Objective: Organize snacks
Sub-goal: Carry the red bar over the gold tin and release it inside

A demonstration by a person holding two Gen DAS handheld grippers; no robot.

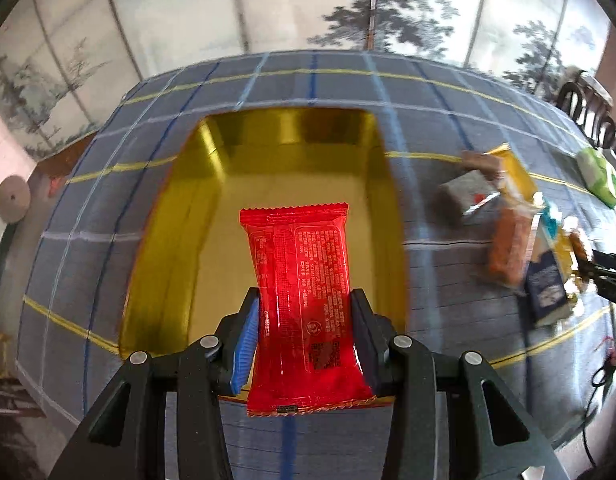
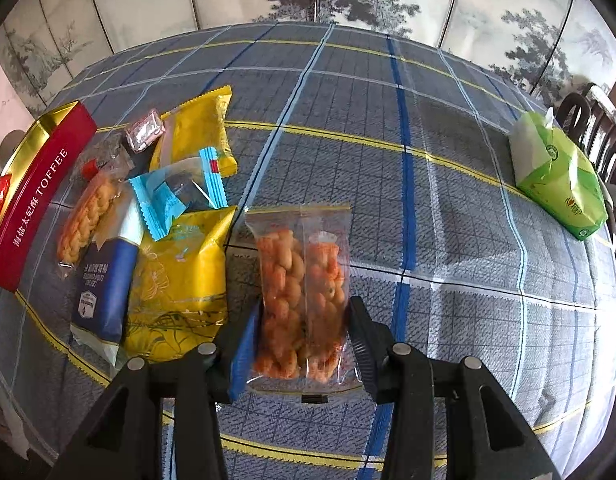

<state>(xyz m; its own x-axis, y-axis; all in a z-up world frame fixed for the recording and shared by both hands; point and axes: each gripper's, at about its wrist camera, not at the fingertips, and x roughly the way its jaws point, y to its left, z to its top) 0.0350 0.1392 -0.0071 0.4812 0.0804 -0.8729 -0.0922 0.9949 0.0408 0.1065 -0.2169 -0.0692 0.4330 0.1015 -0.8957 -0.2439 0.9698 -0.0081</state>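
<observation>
My left gripper (image 1: 303,312) is shut on a red snack packet (image 1: 301,280) and holds it over the open gold-lined box (image 1: 179,216); the box interior looks bare. My right gripper (image 2: 305,320) is shut on a clear packet of orange twisted snacks (image 2: 303,280) just above the checked tablecloth. The same box shows in the right wrist view as a red "TOFFEE" box (image 2: 35,196) at far left. Between box and right gripper lies a pile of snacks: two yellow packets (image 2: 179,280), a blue packet (image 2: 107,284), a light-blue wrapper (image 2: 175,192) and another twisted-snack packet (image 2: 83,216).
A green tissue pack (image 2: 560,176) lies at the table's right side, with dark chair backs (image 2: 600,128) behind it. The snack pile (image 1: 520,232) appears blurred at the right of the left wrist view. A painted screen wall stands behind the table.
</observation>
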